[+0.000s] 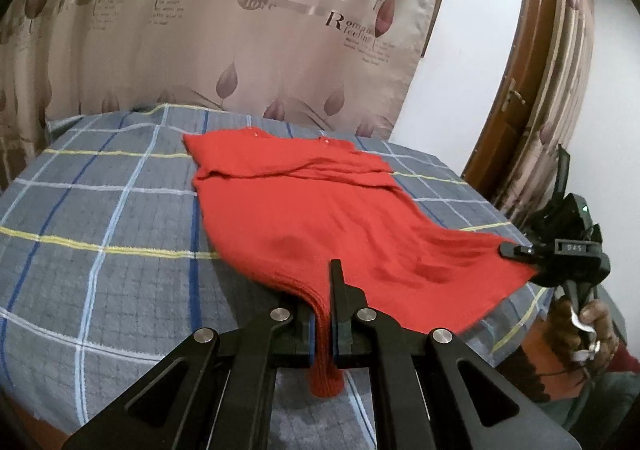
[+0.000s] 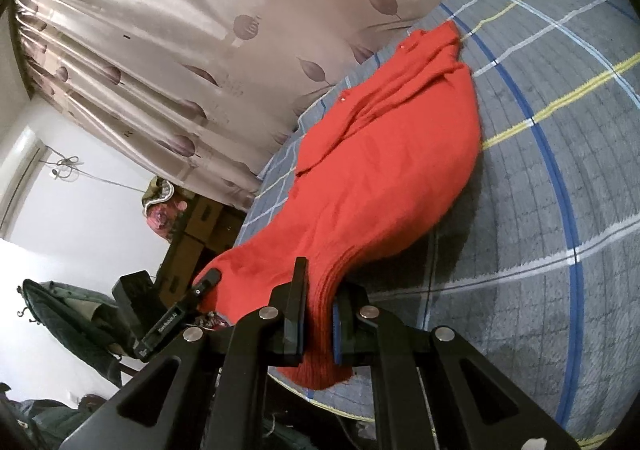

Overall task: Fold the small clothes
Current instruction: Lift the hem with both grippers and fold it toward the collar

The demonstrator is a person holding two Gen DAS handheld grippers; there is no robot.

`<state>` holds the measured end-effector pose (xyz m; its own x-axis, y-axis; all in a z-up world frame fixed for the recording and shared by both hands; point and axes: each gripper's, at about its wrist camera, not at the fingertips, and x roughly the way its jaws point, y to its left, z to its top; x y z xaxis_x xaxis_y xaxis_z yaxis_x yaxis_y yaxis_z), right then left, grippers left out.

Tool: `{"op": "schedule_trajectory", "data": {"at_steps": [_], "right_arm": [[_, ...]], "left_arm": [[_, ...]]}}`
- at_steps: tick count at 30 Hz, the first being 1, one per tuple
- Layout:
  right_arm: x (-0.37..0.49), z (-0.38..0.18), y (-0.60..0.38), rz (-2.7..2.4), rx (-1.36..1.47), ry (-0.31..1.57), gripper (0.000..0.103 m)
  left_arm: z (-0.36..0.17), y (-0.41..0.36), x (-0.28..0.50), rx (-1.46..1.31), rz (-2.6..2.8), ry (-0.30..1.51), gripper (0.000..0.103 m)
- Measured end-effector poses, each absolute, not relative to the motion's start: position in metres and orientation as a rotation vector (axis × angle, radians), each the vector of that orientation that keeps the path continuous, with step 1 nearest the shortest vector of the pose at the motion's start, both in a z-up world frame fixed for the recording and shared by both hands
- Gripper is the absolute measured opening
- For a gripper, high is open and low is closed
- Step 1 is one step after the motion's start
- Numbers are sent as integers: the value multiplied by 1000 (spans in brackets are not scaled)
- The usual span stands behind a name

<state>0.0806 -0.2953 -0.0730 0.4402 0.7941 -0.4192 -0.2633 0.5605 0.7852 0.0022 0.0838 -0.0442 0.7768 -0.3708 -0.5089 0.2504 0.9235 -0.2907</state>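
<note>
Black linkage bars and bolts of my left gripper fill the near foreground of the left wrist view; its jaws are clamped on the ribbed hem of a red knitted sweater, a tuft of hem poking out behind the pads.

Item, my right gripper: likewise pinched tight on the other hem corner, red knit bunched between its black pad and its blue-edged pad. From the left wrist view it shows at the right edge, gripping the hem corner, with my hand wrapped round its handle below.

Item, sweater: lies lengthwise on the bed, neck end far from me with sleeves folded across the chest and two small pale buttons showing; the hem end is lifted off the cover and stretched between my two grippers.

Item, bed cover: grey quilted plaid with blue, white and yellow lines, bare on either side of the garment.

Item, surroundings: a satin curtain printed with leaves and lettering behind the bed; a brown wooden door to the right; white wall; stacked cardboard boxes and a floral bundle beyond the bed's edge.

Both grippers point slightly downward toward the cover.
</note>
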Motion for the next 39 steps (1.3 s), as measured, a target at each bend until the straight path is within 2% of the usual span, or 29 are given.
{"op": "schedule_trajectory", "data": {"at_steps": [39], "right_arm": [[139,-25,-286,736,691,812,8]], "left_arm": [[-17,98,49,-205,-280,548,5]]}}
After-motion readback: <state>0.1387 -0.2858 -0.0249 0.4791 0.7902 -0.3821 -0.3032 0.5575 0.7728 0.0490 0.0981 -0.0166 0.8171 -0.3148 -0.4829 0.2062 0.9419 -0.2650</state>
